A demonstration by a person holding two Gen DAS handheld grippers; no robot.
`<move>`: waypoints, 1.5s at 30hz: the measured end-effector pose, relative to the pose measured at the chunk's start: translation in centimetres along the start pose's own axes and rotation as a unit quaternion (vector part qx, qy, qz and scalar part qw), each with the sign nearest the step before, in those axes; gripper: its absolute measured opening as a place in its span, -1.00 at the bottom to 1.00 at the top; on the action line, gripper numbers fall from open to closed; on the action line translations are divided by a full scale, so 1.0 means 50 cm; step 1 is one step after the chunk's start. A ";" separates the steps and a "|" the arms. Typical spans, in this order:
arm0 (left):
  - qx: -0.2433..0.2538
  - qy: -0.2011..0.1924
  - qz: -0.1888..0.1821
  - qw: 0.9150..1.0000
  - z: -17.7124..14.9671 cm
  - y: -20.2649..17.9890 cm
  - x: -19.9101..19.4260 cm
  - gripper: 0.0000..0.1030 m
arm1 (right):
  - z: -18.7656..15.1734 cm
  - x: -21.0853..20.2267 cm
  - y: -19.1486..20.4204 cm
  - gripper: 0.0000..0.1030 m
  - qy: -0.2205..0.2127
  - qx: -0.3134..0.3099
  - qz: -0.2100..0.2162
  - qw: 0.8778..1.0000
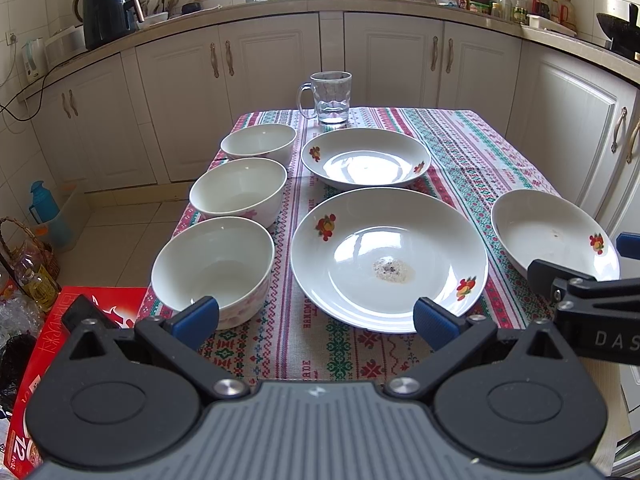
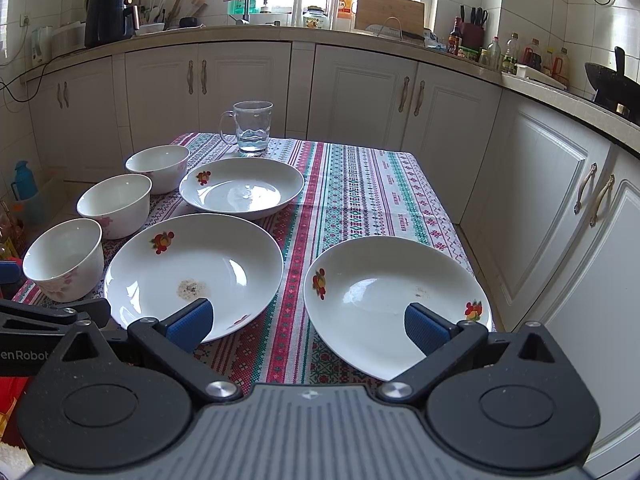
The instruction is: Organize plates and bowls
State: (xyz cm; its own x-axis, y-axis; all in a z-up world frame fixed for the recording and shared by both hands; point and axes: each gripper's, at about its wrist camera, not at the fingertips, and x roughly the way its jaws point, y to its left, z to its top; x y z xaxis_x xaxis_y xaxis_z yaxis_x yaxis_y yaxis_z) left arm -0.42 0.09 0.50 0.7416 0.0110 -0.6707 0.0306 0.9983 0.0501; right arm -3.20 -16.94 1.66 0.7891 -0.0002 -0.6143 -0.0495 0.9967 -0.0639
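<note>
Three white bowls stand in a row down the table's left side: near bowl [image 1: 214, 266] [image 2: 64, 260], middle bowl [image 1: 239, 191] [image 2: 115, 204], far bowl [image 1: 259, 145] [image 2: 158, 167]. Three white fruit-printed plates lie beside them: a large soiled plate [image 1: 388, 258] [image 2: 194, 274], a far plate [image 1: 366, 158] [image 2: 242, 192] and a right plate [image 1: 554, 236] [image 2: 394, 304]. My left gripper [image 1: 316, 322] is open above the table's near edge, between the near bowl and the large plate. My right gripper [image 2: 308, 328] is open too, between the large plate and the right plate.
A glass mug [image 1: 330, 98] [image 2: 251, 128] stands at the table's far edge. The patterned tablecloth [image 2: 360, 196] is bare at the far right. A red box [image 1: 48, 344] lies left of the table. White kitchen cabinets [image 1: 276, 80] line the back and right.
</note>
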 end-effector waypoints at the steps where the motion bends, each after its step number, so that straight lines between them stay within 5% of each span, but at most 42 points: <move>1: 0.000 0.000 0.000 1.000 0.000 0.000 0.000 0.99 | 0.000 0.000 0.000 1.00 0.000 0.000 0.000 1.000; 22: 0.014 0.000 -0.008 1.000 0.012 -0.004 0.008 0.99 | 0.005 0.001 -0.004 1.00 -0.010 -0.010 0.006 1.000; 38: 0.062 -0.029 -0.078 0.995 0.085 -0.042 0.048 0.99 | 0.013 0.020 -0.083 1.00 -0.055 -0.060 0.014 0.997; 45: 0.097 -0.023 -0.119 0.988 0.107 -0.085 0.079 0.99 | -0.017 0.044 -0.162 1.00 -0.031 -0.046 0.010 0.998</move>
State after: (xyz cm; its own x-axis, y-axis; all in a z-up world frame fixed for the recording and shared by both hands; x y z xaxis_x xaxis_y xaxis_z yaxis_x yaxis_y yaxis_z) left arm 5.97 -4.44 1.59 0.7281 -0.2299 -0.6458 0.3318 0.9426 0.0385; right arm -1.59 -25.09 0.16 0.8236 0.0282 -0.5665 -0.1202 0.9848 -0.1257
